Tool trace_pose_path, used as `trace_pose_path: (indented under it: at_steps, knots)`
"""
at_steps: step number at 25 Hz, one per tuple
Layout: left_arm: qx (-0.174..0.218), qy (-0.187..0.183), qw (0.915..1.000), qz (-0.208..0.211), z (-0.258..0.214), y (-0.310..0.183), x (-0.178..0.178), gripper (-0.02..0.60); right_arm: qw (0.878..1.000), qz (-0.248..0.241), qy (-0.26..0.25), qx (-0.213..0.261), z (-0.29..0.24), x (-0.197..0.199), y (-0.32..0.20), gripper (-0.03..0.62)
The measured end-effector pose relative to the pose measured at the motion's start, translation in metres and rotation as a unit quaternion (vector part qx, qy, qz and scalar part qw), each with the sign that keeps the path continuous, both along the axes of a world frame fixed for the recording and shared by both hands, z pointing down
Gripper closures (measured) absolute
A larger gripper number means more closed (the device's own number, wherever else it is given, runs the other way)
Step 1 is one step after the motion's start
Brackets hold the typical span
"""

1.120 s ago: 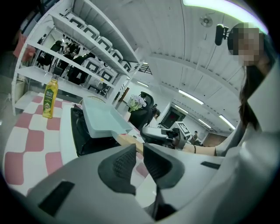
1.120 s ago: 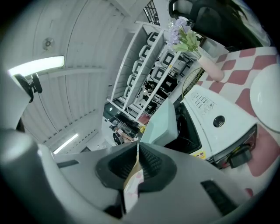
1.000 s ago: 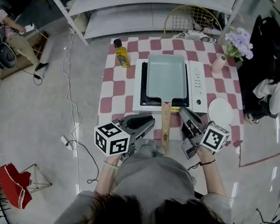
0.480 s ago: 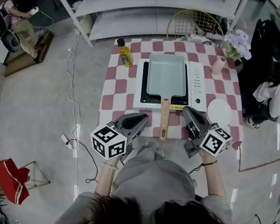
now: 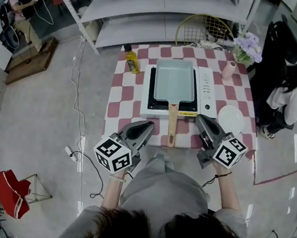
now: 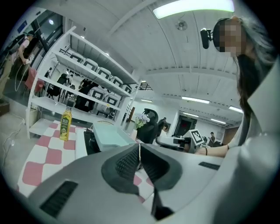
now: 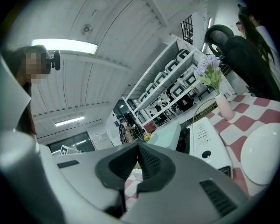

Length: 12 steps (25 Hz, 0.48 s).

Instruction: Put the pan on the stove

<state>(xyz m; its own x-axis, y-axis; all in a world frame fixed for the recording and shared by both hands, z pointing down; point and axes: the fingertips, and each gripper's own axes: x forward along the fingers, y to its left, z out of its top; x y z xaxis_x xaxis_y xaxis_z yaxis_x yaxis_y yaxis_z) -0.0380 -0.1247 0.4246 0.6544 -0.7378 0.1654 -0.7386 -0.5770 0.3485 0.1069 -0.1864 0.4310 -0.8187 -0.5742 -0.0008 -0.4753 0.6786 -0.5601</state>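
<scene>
A pale green rectangular pan [image 5: 172, 80] sits on the black plate of the white stove [image 5: 208, 93]. Its wooden handle [image 5: 172, 124] points toward me over the checked table [image 5: 123, 95]. My left gripper [image 5: 149, 126] is left of the handle's end, shut with nothing in it. My right gripper [image 5: 200, 118] is right of the handle, also shut and empty. In the left gripper view the ribbed pads [image 6: 129, 162] meet, with the pan [image 6: 111, 134] beyond them. In the right gripper view the right gripper [image 7: 138, 158] is closed, and the pan [image 7: 168, 134] and stove [image 7: 209, 141] lie ahead.
A yellow oil bottle [image 5: 130, 58] stands at the table's far left. A white plate [image 5: 231, 119] lies right of the stove, with a pink vase of flowers [image 5: 229, 69] behind it. A wire basket [image 5: 205, 27] and shelving stand beyond, and a seated person [image 5: 289, 88] is at the right.
Both grippers have lifted a little, rolled, and drawn slightly away from the handle. The pan has stayed on the stove.
</scene>
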Motion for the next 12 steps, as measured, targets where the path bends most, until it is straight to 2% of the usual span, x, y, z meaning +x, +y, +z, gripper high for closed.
trace_pose_path:
  at_steps: [12]
  knots:
    - [0.007, -0.015, 0.9997, -0.019, 0.004, 0.007, -0.003, 0.552, 1.0, 0.001, 0.01, 0.017, 0.0, 0.012, 0.006, 0.571]
